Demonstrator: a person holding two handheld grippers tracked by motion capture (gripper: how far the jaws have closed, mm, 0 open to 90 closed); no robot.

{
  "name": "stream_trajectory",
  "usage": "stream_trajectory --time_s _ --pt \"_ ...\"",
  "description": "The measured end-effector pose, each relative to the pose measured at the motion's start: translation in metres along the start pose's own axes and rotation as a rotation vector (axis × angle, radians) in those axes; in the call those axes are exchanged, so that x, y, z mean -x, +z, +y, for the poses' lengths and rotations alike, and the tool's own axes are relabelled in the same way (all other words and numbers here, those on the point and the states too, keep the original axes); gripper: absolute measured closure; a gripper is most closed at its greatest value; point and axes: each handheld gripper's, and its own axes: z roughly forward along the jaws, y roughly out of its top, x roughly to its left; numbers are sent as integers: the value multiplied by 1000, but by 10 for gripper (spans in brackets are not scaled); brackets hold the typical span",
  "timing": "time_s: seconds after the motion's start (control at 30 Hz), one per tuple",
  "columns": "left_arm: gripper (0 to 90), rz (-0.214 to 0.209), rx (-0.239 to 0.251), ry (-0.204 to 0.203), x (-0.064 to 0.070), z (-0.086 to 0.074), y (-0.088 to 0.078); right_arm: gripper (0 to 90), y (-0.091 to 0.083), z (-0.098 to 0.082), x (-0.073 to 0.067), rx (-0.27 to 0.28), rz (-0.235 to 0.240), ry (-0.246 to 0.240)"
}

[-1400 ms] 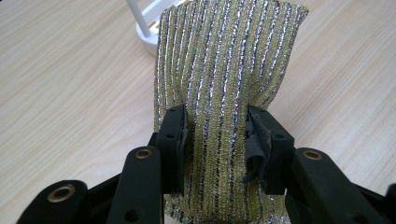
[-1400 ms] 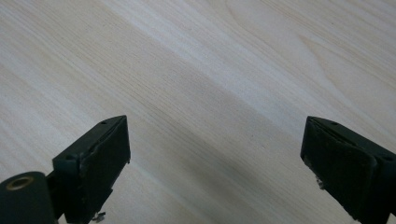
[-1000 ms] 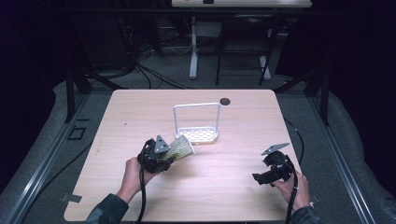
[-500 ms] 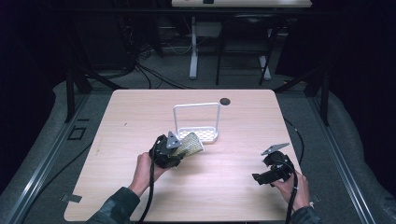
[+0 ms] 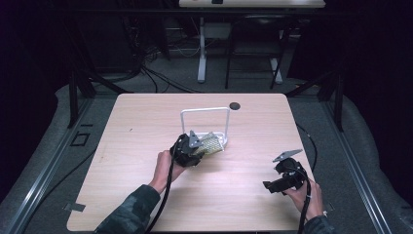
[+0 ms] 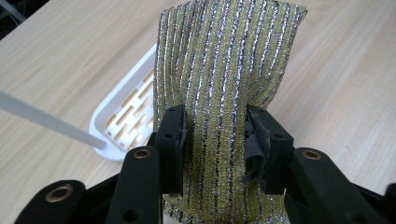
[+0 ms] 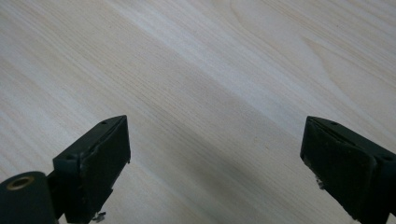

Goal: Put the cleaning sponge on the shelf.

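A gold and silver striped scouring sponge (image 6: 224,70) is pinched between the jaws of my left gripper (image 6: 215,140), which is shut on it. In the high view that left gripper (image 5: 192,148) holds the sponge (image 5: 210,143) just at the front edge of a small white rack (image 5: 221,137) with a tall wire frame. The rack's slotted white tray (image 6: 123,116) lies just beyond and left of the sponge. My right gripper (image 7: 215,163) hangs open over bare wood, nothing between its jaws; it sits at the table's front right (image 5: 282,178).
A light wooden table (image 5: 146,122) carries everything. A small dark round hole or cap (image 5: 234,105) lies near the far edge behind the rack. Beyond the table are dark floor, cables and the legs of another desk.
My left gripper has carried the sponge to the right and away from the person, up to the rack's front edge. The right gripper has stayed put.
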Motion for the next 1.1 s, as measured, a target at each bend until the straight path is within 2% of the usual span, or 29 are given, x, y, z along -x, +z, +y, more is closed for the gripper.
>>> stream_trajectory --time_s 0.2,0.4,0.57,0.77,0.93,1.03,1.1 --pt "606 18 -3 33 -7 8 9 78 0 0 -1 -1 0 -9" --pt "603 62 -35 27 -11 15 20 79 1 0 -1 4 5 -11" --pt "602 68 -55 38 -9 21 27 79 1 1 -3 4 10 -20" --pt "600 71 -90 86 -9 26 34 79 1 1 -2 6 10 -27" --pt "599 67 -82 113 -10 26 39 79 -1 1 -3 7 16 -23" --pt "600 79 -91 130 -11 26 41 79 -1 1 -3 14 14 -23" --pt "599 83 -93 125 -12 24 43 79 -1 1 -3 17 13 -23"
